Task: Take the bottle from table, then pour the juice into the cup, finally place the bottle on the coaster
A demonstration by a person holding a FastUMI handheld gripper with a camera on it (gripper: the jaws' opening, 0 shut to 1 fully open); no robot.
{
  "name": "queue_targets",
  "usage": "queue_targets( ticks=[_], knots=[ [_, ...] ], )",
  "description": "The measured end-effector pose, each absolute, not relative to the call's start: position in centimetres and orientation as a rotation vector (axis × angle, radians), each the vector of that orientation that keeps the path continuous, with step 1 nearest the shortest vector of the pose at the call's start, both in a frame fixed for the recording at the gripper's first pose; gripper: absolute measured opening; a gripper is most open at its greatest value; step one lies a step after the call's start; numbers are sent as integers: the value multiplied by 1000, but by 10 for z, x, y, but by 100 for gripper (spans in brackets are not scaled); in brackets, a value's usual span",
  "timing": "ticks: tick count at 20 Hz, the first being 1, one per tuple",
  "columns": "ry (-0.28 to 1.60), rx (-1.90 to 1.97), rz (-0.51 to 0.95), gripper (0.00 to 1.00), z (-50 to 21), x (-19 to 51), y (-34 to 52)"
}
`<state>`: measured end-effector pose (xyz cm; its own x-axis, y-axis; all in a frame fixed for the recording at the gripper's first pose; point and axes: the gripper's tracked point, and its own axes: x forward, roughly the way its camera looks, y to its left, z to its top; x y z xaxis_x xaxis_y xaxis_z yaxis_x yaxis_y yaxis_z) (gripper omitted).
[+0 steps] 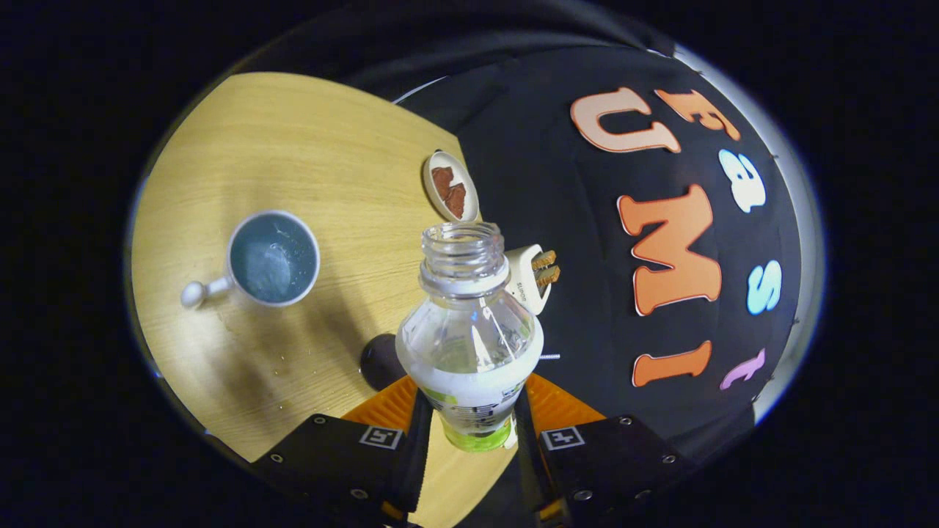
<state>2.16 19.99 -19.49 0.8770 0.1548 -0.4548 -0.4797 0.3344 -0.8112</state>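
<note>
A clear plastic bottle [469, 323] with no cap and a white and green label stands between my fingers, and my gripper [469, 419] is shut on its lower body. The bottle looks nearly empty, with its open neck pointing away from me. The whole scene appears tilted. A grey cup [273, 258] with a knobbed handle stands on the wooden table [308, 147] beyond and left of the fingers, with bubbly liquid inside. A dark round flat thing [376, 361], possibly the coaster, lies on the table just left of the bottle, partly hidden behind it.
A small oval dish [450, 186] with brown pieces sits near the table's far edge, beyond the bottle's neck. A white toy toaster [530, 277] with slices in it stands right of the bottle's neck. The black booth wall rises behind the table's edge.
</note>
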Motion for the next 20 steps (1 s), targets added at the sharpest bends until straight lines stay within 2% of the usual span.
queue_targets(
  ticks=[4,10,20],
  knots=[
    [347,-862,414,54,-168,32,189],
    [415,-420,449,55,-177,50,185],
    [541,30,399,54,-251,102,173]
  ],
)
